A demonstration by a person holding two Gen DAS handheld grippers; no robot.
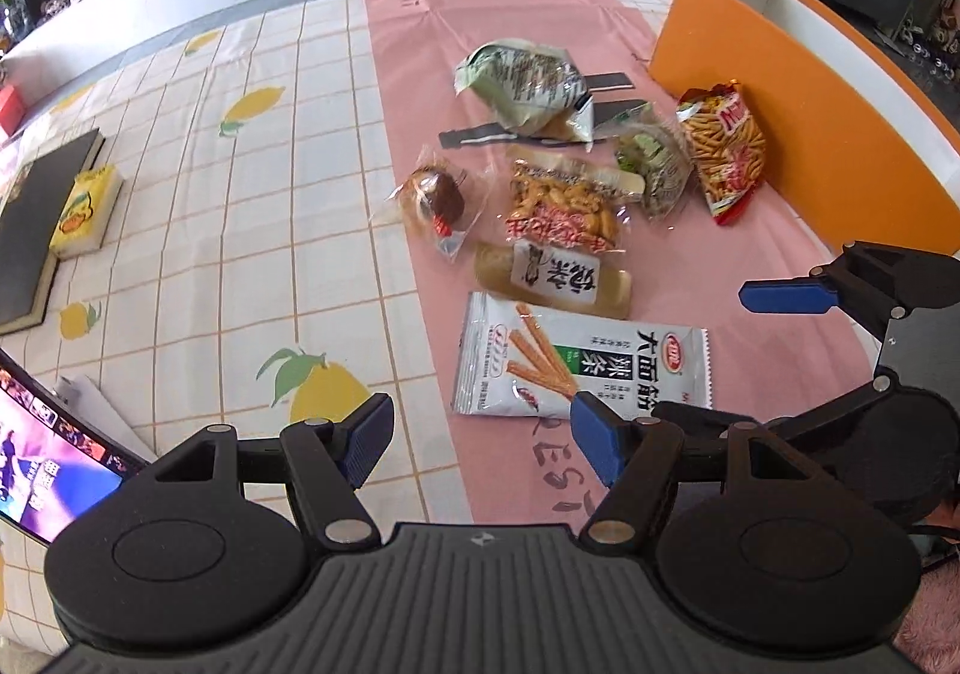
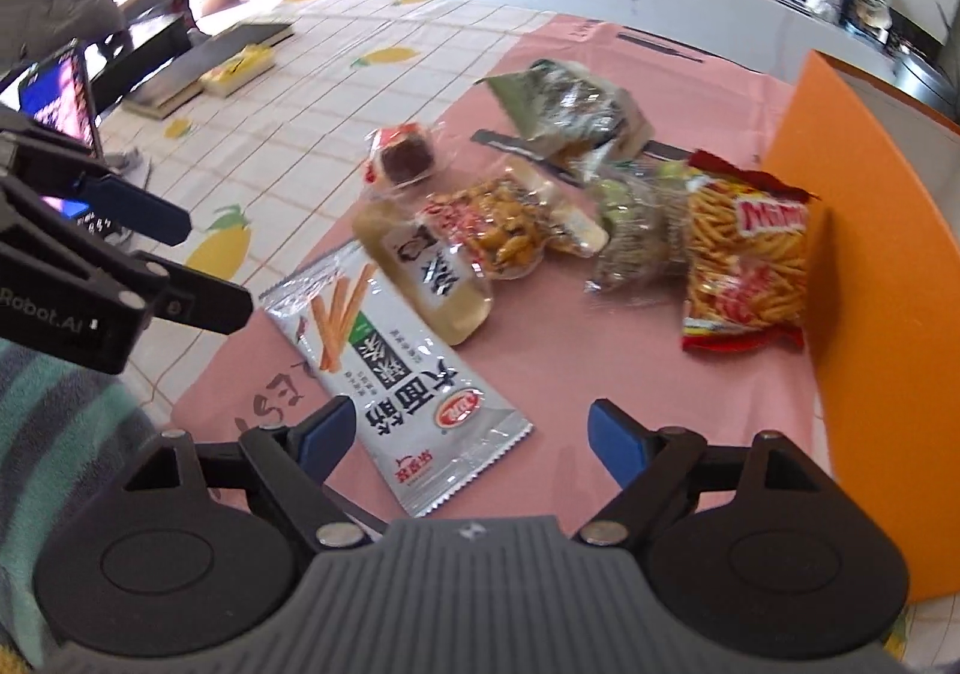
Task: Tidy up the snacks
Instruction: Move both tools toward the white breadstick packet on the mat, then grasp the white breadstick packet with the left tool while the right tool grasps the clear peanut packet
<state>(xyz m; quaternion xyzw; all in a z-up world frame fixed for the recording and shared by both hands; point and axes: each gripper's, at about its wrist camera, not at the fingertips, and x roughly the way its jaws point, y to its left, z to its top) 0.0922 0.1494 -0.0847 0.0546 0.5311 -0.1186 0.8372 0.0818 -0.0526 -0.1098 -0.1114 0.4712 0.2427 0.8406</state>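
- Nearest my right gripper [image 2: 474,446], whose fingers stand wide and empty, lies the white spicy-strip packet [image 2: 393,374] on the pink mat [image 2: 630,356]; its long axis runs diagonally, near corner between my fingers.
- My left gripper [image 1: 480,434], also wide and empty, hovers just short of the packet.
- I judge the right nearer.
- The orange box [image 2: 870,254] is cut off; its inside stays hidden.

Snack packets [image 1: 564,206] on mat [image 1: 408,74] (box [image 1: 798,92] just beside)
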